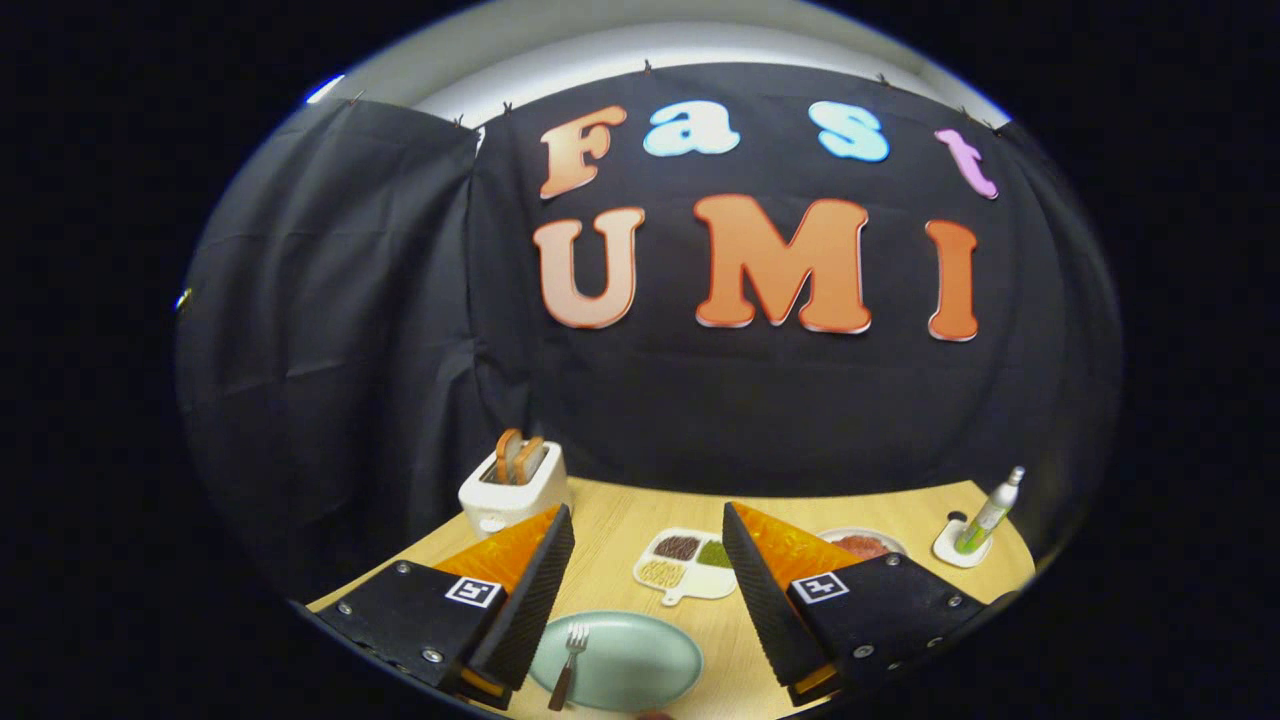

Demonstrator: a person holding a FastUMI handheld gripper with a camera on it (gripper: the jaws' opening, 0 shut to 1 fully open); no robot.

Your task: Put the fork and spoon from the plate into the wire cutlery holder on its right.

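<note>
A pale green plate lies on the wooden table, low between my two fingers. A fork with a brown handle rests on the plate's left part, tines pointing away from me. My gripper hangs above the table with its fingers spread wide and nothing between them. The left finger's pad sits just left of the fork.
A white toaster with two slices of toast stands at the table's back left. Beyond the plate lies a white divided dish of foods. A small plate with reddish food and a green bottle on a white coaster stand to the right.
</note>
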